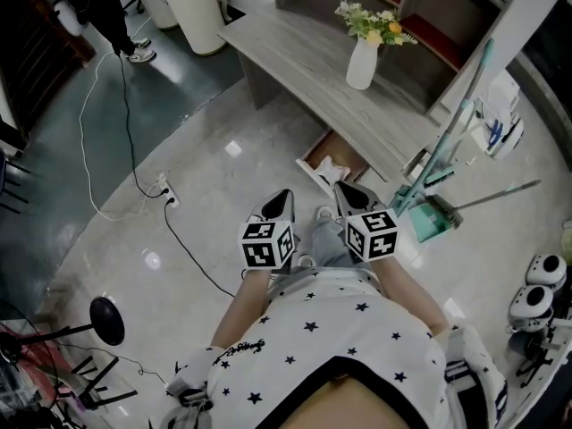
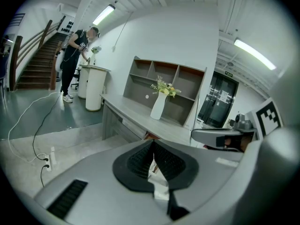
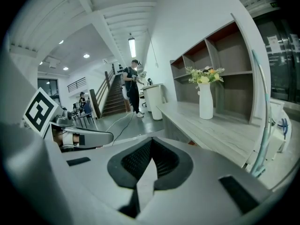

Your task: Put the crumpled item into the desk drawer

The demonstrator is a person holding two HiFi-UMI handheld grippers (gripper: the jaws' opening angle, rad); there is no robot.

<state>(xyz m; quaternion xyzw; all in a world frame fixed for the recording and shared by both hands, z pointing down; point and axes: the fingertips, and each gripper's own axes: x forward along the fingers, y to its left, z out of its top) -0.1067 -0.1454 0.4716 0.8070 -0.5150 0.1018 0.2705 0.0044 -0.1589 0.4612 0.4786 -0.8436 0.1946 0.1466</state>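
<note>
While the head view looks down, it shows the crumpled item [image 1: 332, 170] lying in the open drawer [image 1: 350, 157] under the surface [image 1: 295, 61]. Left gripper view: the left gripper [image 2: 153, 143] has its jaws closed together, empty. Right gripper view: the right gripper [image 3: 151, 141] has its jaws together on nothing.

The drawer [image 1: 340, 148] stands pulled out under the desk [image 1: 295, 56], open upward, with bare floor [image 1: 250, 141] in front and to its left. The desk's edge overhangs its back part. A teal dustpan [image 1: 433, 217] and leaning poles [image 1: 465, 105] crowd its right side. A white lump [image 1: 332, 168], possibly paper, takes up part of the drawer. A cable [image 1: 192, 256] trails across the floor at left, well apart.
</note>
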